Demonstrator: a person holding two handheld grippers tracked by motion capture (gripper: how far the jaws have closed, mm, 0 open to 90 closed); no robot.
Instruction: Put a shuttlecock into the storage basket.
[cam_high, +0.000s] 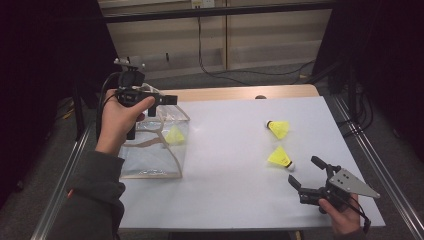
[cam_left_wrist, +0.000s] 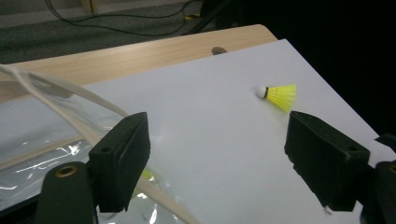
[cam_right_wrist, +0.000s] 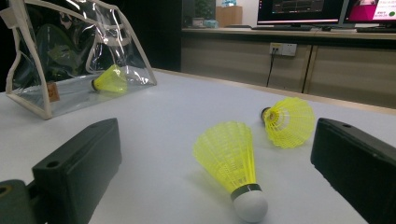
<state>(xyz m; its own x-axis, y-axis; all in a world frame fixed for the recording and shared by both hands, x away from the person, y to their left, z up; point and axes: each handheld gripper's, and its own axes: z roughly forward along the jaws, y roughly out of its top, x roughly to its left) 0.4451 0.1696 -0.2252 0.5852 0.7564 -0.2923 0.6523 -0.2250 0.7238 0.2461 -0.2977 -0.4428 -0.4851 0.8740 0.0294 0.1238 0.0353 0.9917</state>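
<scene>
A clear plastic bag (cam_high: 150, 152) with cream trim stands on the white table top (cam_high: 225, 165) at the left, with a yellow shuttlecock (cam_high: 175, 135) inside it. My left gripper (cam_high: 169, 99) hovers over the bag's top, open and empty. In the left gripper view the left gripper (cam_left_wrist: 217, 135) looks across the bag (cam_left_wrist: 42, 140) toward a far shuttlecock (cam_left_wrist: 279, 94). Two more shuttlecocks (cam_high: 278, 128) (cam_high: 280, 157) lie at the right. My right gripper (cam_high: 304, 171) rests low near the front right, open. The nearer shuttlecock (cam_right_wrist: 231, 158) lies just ahead of its jaws, untouched.
A bare wooden strip (cam_high: 235, 93) runs along the table's far edge. Metal rails (cam_high: 370, 155) flank the table. Cables (cam_high: 215, 70) lie on the floor beyond. In the right gripper view the second shuttlecock (cam_right_wrist: 289, 121) lies behind the first, and the bag (cam_right_wrist: 70, 60) stands far left.
</scene>
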